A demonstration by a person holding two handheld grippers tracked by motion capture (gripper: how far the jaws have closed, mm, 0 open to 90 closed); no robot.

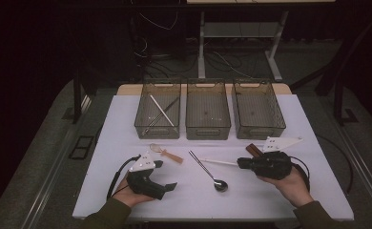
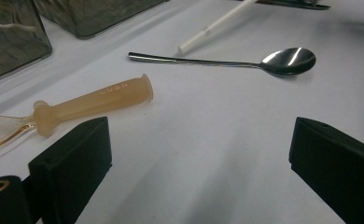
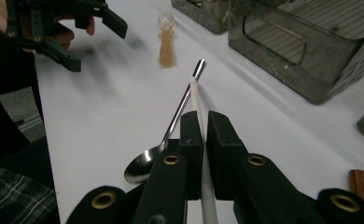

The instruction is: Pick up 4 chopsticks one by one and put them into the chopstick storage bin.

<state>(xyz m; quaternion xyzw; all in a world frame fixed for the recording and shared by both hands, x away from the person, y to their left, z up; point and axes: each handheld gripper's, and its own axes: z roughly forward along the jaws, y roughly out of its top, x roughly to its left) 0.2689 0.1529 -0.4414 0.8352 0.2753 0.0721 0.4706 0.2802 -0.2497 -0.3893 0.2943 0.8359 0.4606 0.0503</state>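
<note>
Right gripper [image 3: 199, 140] clamped on white chopstick [image 3: 196, 100]; left gripper [image 2: 199, 154] wide open, empty, ahead of it amber spoon [image 2: 96, 100] embossed, lettering unreadable.

Glossy metal spoon [image 2: 245, 62], matt white chopstick [image 3: 199, 116], translucent plastic spoon [image 2: 77, 106].

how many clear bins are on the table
3, side by side along the table's far edge: the left bin holds a white stick and a dark one, the middle bin and the right bin look empty.
</note>
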